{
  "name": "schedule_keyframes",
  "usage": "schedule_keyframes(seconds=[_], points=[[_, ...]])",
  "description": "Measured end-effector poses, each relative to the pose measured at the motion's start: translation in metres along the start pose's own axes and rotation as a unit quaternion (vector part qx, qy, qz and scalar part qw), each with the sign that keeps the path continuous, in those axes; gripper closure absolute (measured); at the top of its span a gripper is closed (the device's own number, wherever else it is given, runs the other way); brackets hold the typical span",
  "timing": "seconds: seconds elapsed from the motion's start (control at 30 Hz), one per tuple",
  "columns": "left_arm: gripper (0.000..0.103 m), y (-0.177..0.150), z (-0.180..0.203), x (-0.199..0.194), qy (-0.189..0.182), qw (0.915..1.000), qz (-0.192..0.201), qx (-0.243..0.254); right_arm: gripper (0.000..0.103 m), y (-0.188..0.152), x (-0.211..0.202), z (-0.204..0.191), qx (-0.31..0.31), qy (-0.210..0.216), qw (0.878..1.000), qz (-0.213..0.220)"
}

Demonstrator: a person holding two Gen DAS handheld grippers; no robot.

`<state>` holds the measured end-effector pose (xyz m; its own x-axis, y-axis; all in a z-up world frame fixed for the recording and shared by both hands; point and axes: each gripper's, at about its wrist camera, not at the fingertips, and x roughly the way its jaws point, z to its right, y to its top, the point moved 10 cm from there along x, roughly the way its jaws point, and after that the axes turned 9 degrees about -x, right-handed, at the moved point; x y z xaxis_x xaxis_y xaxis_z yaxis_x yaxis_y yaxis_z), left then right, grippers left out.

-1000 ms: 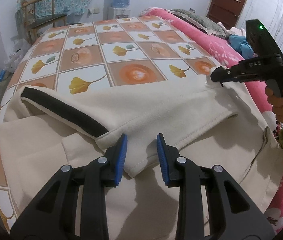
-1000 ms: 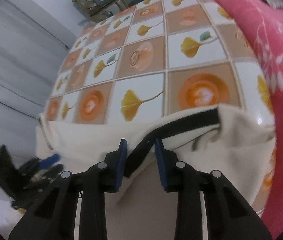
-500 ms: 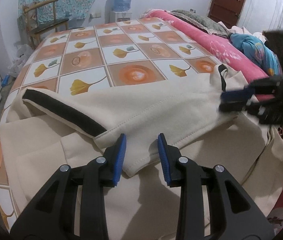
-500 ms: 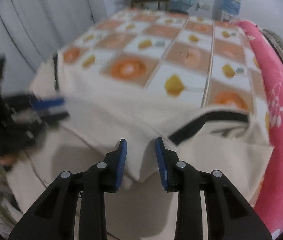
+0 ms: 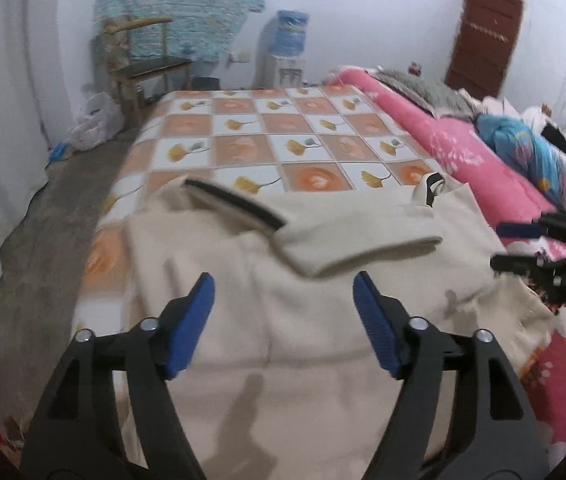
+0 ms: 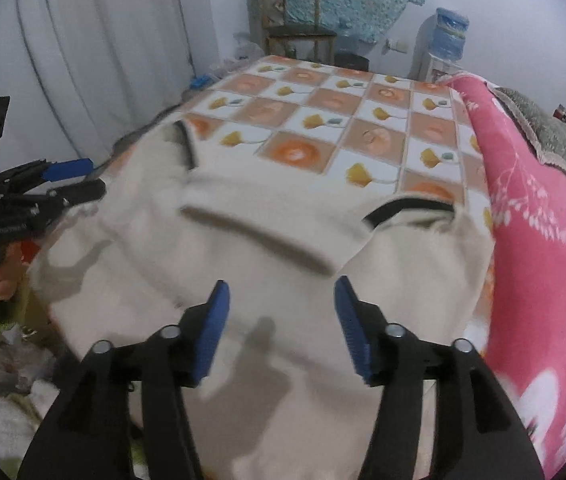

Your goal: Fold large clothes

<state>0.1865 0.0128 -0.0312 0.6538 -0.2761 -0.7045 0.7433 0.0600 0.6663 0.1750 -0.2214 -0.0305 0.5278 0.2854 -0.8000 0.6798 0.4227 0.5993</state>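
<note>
A cream garment (image 5: 303, 320) with black trim (image 5: 239, 202) lies spread on the near end of a bed, one part folded across its upper half. It also shows in the right wrist view (image 6: 243, 248). My left gripper (image 5: 285, 312) is open and empty, raised above the garment's near part. My right gripper (image 6: 281, 320) is open and empty too, above the garment's near edge. Each gripper shows at the side of the other's view: the right one (image 5: 523, 246), the left one (image 6: 67, 180).
The bed has an orange and white tiled cover (image 5: 283, 132). A pink blanket (image 5: 463, 152) runs along its right side. A wooden chair (image 5: 147, 64) and a water dispenser (image 5: 289, 52) stand by the far wall. A curtain (image 6: 95, 60) hangs on the left.
Both grippers have opened, let go of the garment and pulled back and up. The folded part now lies flat on the garment. The views are blurred by motion.
</note>
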Motion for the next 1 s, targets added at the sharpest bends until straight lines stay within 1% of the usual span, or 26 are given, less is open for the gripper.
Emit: schedule_keyframes(seconds=[0.1, 0.27, 0.33, 0.4, 0.47, 0.53, 0.6, 0.63, 0.73, 0.77, 0.8, 0.87, 0.9, 0.93, 1.0], points=[[0.028, -0.024, -0.018, -0.020, 0.004, 0.9996, 0.006, -0.026, 0.029, -0.024, 0.003, -0.026, -0.004, 0.006, 1.000, 0.004], [0.028, -0.071, -0.045, -0.035, 0.005, 0.9967, 0.008, -0.081, 0.028, -0.063, 0.023, -0.053, 0.007, 0.018, 1.000, -0.016], [0.028, -0.082, -0.051, -0.035, 0.012, 0.9960, 0.010, -0.088, 0.028, -0.076, 0.036, -0.056, 0.012, 0.008, 0.999, -0.032], [0.028, -0.092, -0.061, -0.033, 0.026, 0.9953, 0.009, -0.093, 0.028, -0.084, 0.044, -0.057, 0.020, 0.006, 0.999, -0.039], [0.028, -0.095, -0.069, -0.031, 0.034, 0.9945, 0.011, -0.099, 0.027, -0.084, 0.044, -0.055, 0.026, 0.005, 0.999, -0.030], [0.033, -0.094, -0.078, -0.027, 0.037, 0.9936, 0.014, -0.105, 0.027, -0.083, 0.043, -0.054, 0.036, 0.011, 0.999, -0.028], [0.037, -0.095, -0.089, -0.023, 0.051, 0.9925, 0.012, -0.111, 0.027, -0.083, 0.043, -0.052, 0.046, 0.017, 0.998, -0.026], [0.041, -0.095, -0.095, -0.019, 0.058, 0.9916, 0.006, -0.116, 0.027, -0.082, 0.043, -0.052, 0.050, 0.018, 0.998, -0.025], [0.045, -0.099, -0.107, -0.007, 0.059, 0.9888, -0.017, -0.136, 0.027, -0.082, 0.044, -0.053, 0.055, 0.014, 0.998, -0.024], [0.048, -0.102, -0.112, -0.002, 0.055, 0.9872, -0.026, -0.147, 0.027, -0.082, 0.045, -0.054, 0.055, 0.012, 0.998, -0.024], [0.049, -0.100, -0.114, -0.003, 0.051, 0.9872, -0.017, -0.150, 0.027, -0.082, 0.045, -0.054, 0.054, 0.010, 0.998, -0.024], [0.049, -0.098, -0.114, -0.002, 0.042, 0.9874, -0.019, -0.151, 0.027, -0.081, 0.046, -0.054, 0.054, 0.007, 0.998, -0.025], [0.050, -0.098, -0.114, -0.003, 0.033, 0.9873, -0.018, -0.154, 0.026, -0.081, 0.047, -0.054, 0.054, 0.006, 0.998, -0.025], [0.054, -0.097, -0.112, -0.003, 0.017, 0.9870, -0.018, -0.159, 0.026, -0.081, 0.047, -0.054, 0.054, 0.006, 0.998, -0.025], [0.054, -0.092, -0.105, -0.012, -0.052, 0.9818, -0.005, -0.183, 0.026, -0.081, 0.047, -0.054, 0.055, 0.006, 0.998, -0.025]])
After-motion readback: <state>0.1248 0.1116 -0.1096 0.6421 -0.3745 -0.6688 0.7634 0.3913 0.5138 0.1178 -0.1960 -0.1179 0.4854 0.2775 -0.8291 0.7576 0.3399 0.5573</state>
